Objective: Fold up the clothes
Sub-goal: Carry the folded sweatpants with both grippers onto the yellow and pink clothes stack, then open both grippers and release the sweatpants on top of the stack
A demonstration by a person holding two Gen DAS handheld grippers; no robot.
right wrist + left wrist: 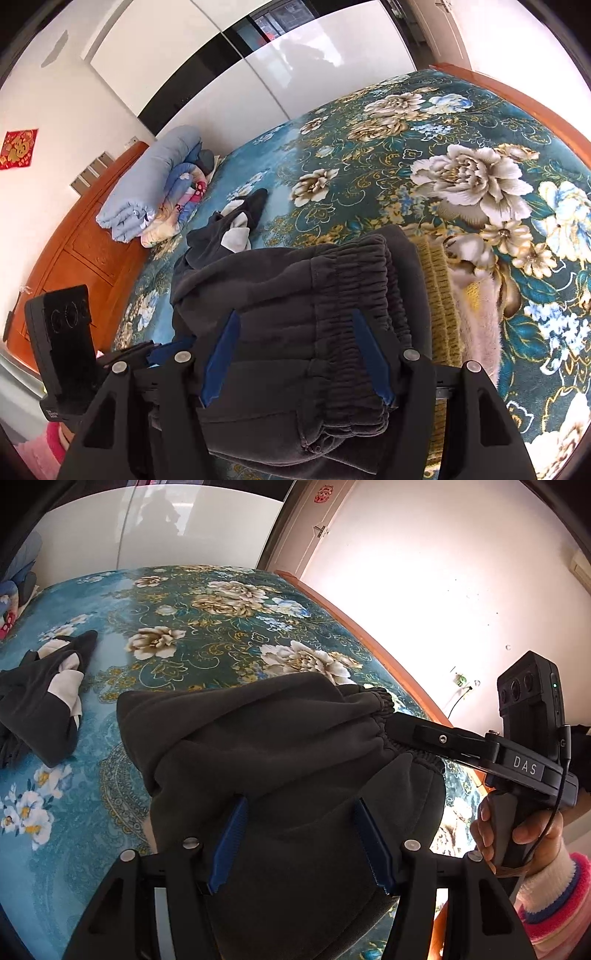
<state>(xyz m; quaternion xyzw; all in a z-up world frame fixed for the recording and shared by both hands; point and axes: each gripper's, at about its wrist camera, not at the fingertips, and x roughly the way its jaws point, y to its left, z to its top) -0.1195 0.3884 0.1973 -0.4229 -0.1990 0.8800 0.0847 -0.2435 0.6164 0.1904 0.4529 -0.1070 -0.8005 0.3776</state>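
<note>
Left gripper point(301, 840) and right gripper point(295, 354) both clamp the dark grey pants point(266, 731). Pants bunched over floral bedspread point(207, 627). Second dark garment point(40, 698) lies apart.

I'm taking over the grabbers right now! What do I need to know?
Left gripper: its blue fingers sit either side of the dark grey pants; whether it is pinching cannot be told.
Right gripper: around the elastic waistband of the same pants; in the left view it looks clamped there.
The pants are bunched in layers above the flowered bedspread, folded partway.
A second dark and white garment lies crumpled, not yet folded.
A folded quilt sits by the headboard.
Left: finish this fold, lay it down, then the other garment.
</note>
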